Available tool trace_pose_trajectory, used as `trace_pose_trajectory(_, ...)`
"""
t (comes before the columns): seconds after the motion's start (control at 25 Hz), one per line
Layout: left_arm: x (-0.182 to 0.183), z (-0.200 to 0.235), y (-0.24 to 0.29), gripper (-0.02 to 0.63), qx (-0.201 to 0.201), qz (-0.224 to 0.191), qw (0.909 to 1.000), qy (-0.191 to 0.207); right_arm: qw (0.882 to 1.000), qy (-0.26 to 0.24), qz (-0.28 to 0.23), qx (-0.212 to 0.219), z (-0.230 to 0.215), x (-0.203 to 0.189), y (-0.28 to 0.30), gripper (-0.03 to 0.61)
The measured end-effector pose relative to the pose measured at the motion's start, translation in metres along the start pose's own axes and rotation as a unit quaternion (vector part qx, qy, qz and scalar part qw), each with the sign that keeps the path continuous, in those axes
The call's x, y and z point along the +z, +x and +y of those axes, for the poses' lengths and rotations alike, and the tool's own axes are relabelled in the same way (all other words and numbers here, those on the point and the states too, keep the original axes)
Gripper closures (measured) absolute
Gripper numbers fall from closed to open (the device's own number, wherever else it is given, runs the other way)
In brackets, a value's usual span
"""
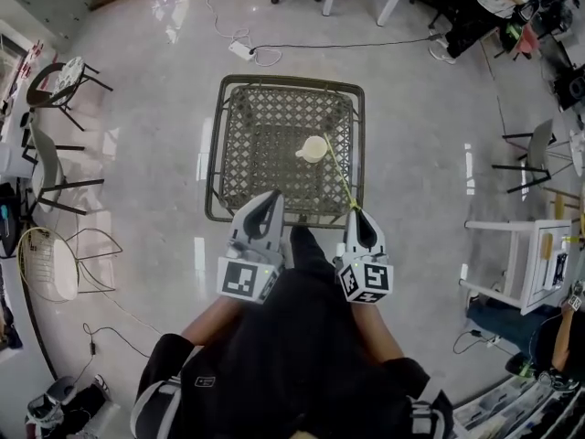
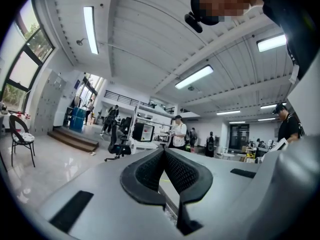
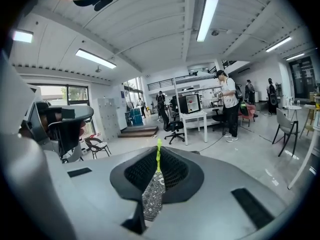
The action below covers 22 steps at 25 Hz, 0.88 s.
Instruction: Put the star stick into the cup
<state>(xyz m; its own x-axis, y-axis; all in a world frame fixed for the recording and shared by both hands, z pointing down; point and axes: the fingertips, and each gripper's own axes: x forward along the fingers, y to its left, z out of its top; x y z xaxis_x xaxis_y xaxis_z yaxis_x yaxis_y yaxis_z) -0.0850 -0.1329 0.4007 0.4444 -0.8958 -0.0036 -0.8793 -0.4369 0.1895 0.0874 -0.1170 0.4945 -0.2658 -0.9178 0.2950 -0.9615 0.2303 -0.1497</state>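
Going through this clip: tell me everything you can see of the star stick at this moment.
The star stick is a thin, straight, yellow-green rod, plastic by its look. The right gripper is shut on its near end. In the right gripper view it shows as a green sliver pinched between the pads. From there it slants away over the lattice table and its far tip ends by the right rim of the cup. Whether the tip touches or enters the cup cannot be told. No star shape can be made out.

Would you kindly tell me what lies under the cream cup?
The dark woven table bears the cream cup; the weave directly beneath it is covered.
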Motion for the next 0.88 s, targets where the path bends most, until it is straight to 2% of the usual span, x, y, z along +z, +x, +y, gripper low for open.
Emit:
trace_pose_trajectory(0.2, -0.011, 0.015, 0.037, 0.598, -0.003, 0.019, 0.9997, 0.014, 0.999, -0.003, 0.031, -0.004, -0.019, -0.015, 0.047, 0.558)
trace_pose_trajectory(0.4, -0.017, 0.026, 0.068, 0.598, -0.005, 0.033, 0.9994, 0.011, 0.998, -0.009, 0.065, -0.007, -0.033, -0.034, 0.083, 0.558)
trace_pose_trajectory(0.88, -0.027, 0.045, 0.115, 0.598, -0.001, 0.051, 0.9987, 0.007, 0.990, -0.012, 0.141, 0.005, -0.053, -0.078, 0.128, 0.558)
